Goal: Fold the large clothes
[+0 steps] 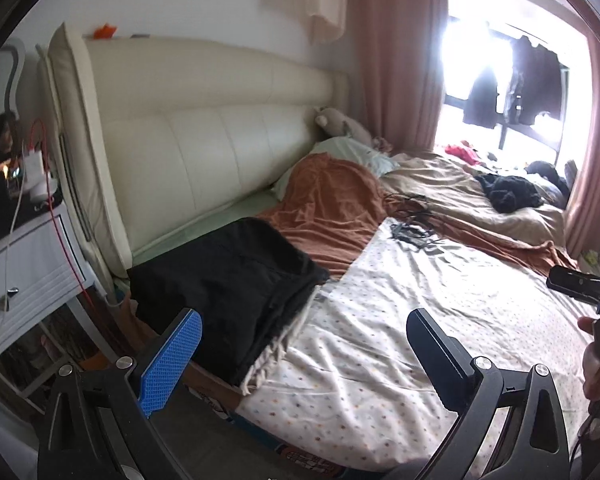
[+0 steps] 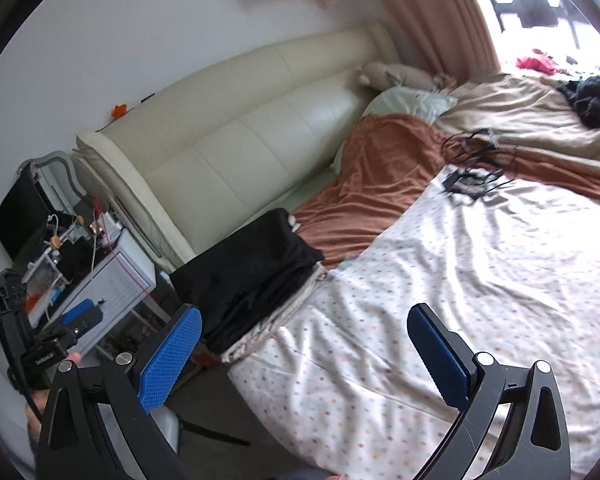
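Note:
A black garment (image 1: 236, 288) lies folded flat at the near left corner of the bed, by the headboard; it also shows in the right wrist view (image 2: 248, 276). My left gripper (image 1: 304, 352) is open and empty, held above the bed's near edge just right of the garment. My right gripper (image 2: 304, 348) is open and empty over the dotted white sheet (image 2: 440, 280), also right of the garment. A second, crumpled black garment (image 1: 508, 192) lies far off on the beige duvet near the window.
A cream padded headboard (image 1: 204, 152) runs along the left. A white nightstand (image 1: 24, 272) with cables stands at the left. An orange blanket (image 1: 332, 208), a pillow (image 1: 356, 152), tangled cables (image 1: 416, 228) and a beige duvet (image 1: 452, 188) lie farther up the bed.

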